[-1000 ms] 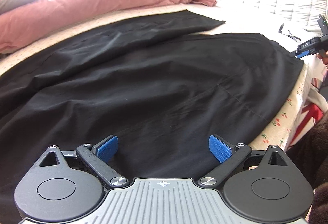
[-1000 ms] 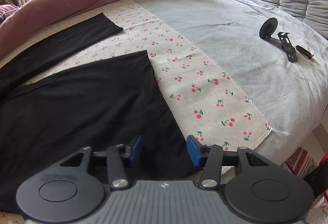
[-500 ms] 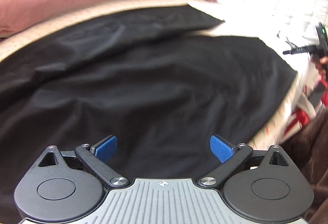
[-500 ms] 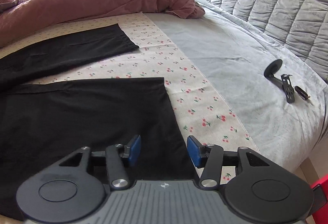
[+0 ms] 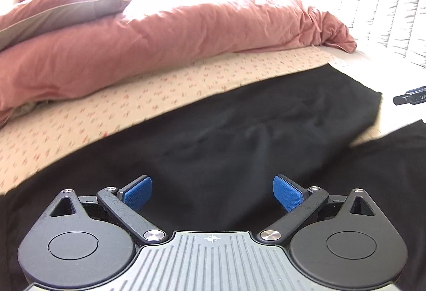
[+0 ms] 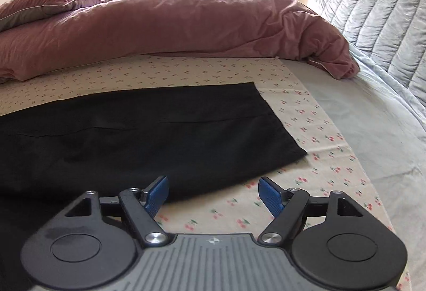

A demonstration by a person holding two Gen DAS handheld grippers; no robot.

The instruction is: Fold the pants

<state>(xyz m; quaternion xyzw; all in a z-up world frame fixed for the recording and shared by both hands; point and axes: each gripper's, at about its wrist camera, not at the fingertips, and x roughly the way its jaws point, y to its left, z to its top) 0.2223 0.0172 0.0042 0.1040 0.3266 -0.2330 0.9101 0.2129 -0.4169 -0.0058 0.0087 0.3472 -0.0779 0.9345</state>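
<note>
Black pants (image 5: 239, 136) lie spread flat on a cherry-print sheet (image 5: 106, 109) on the bed. In the right wrist view the far leg (image 6: 149, 136) ends in a straight hem at centre right. My left gripper (image 5: 212, 193) is open and empty, low over the black cloth. My right gripper (image 6: 213, 193) is open and empty, over the sheet just off the far leg's near hem corner. A black part of the right gripper (image 5: 410, 99) shows at the left wrist view's right edge.
A rolled pink duvet (image 6: 186, 29) and a pillow (image 6: 45, 3) lie along the far side of the bed. A grey quilted headboard (image 6: 386, 19) stands at the right, with a grey sheet (image 6: 372, 131) below it. A window with curtains is behind.
Both grippers have tilted up and moved forward toward the far leg. The right gripper has opened wider and left the near leg's corner. The small black items on the grey sheet are out of view.
</note>
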